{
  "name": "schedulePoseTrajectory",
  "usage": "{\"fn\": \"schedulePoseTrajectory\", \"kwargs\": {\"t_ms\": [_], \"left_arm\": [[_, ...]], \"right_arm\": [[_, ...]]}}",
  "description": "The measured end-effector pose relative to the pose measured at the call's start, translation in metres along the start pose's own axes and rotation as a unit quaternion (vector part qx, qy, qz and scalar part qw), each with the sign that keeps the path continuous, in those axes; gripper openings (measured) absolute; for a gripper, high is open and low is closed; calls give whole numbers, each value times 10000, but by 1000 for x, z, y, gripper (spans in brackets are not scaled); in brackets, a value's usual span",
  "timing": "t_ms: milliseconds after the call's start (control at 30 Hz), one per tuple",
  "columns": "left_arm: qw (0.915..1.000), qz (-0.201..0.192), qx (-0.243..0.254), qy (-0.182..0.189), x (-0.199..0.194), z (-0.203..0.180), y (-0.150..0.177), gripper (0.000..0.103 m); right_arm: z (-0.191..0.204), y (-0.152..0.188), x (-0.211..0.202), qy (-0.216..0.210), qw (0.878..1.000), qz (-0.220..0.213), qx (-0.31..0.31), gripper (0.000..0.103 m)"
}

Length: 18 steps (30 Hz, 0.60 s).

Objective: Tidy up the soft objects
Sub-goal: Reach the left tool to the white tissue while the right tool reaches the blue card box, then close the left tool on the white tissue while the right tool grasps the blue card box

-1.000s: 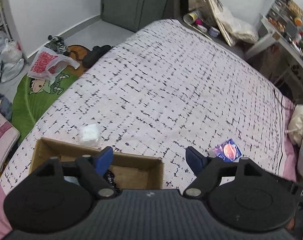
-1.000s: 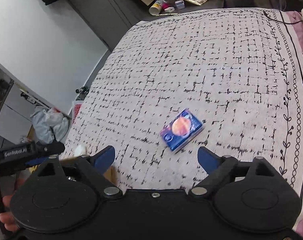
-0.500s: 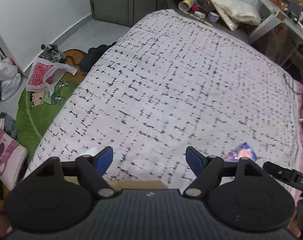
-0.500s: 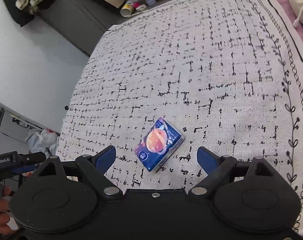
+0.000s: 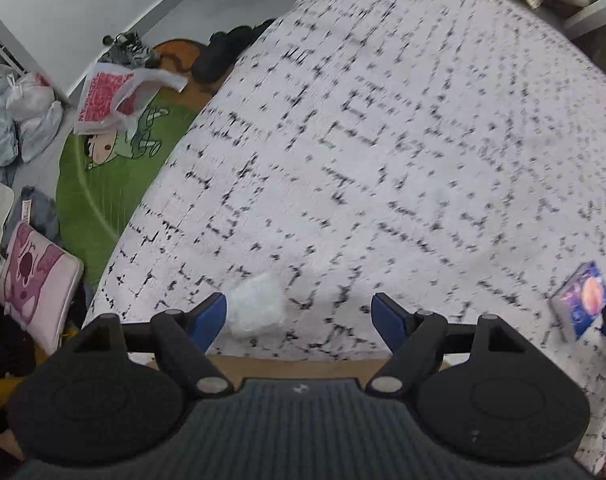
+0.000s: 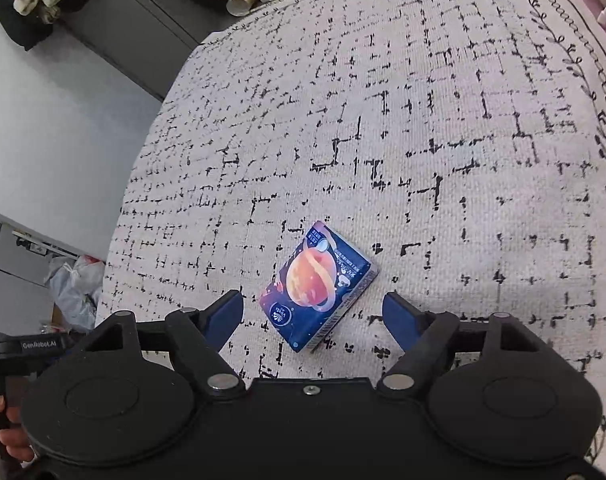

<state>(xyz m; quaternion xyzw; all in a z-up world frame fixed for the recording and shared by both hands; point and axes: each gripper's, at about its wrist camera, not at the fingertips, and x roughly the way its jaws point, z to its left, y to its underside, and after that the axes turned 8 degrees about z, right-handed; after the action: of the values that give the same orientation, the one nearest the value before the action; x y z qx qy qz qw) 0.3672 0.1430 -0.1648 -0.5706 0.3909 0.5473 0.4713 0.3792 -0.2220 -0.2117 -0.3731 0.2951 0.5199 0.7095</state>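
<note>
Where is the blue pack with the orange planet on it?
The blue tissue pack lies flat on the patterned bedspread, right between the open fingers of the right gripper. In the left wrist view it sits at the far right edge.

- Bed (image 5: 383,140): covered by a white spread with black grid marks.
- Green rug (image 5: 99,184): on the grey floor (image 5: 191,16) beside the bed.
- Dark cabinet (image 6: 135,12): beyond the bed's far end.
</note>
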Motion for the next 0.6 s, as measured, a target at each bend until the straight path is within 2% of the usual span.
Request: {"fn": "schedulePoseTrajectory", "kwargs": {"t_ms": [100,167,267,433,500,567,600], "left_arm": [[9998,108,-29,-136,12,6,-4,78],[9994,191,133,-274,20,4,-7,78],[9986,444,120,-245,33,9,-13,78],[9970,651,148,-391,48,12,-18,76],[9966,741,3,-350,54,16,-19,69],[9965,795,-132,-243,57,21,-21,56],[9962,828,-163,-198,58,22,-21,46]], "right_arm": [[1,0,7,-17,10000,-52,38,73],[0,-1,12,-5,9999,-85,75,71],[0,-1,17,23,9999,-127,101,71],[3,-5,25,70,9997,-221,112,71],[6,-4,27,176,9995,-280,0,66],[10,-2,28,398,9985,-338,-180,51],[11,-1,28,441,9981,-367,-234,49]]}}
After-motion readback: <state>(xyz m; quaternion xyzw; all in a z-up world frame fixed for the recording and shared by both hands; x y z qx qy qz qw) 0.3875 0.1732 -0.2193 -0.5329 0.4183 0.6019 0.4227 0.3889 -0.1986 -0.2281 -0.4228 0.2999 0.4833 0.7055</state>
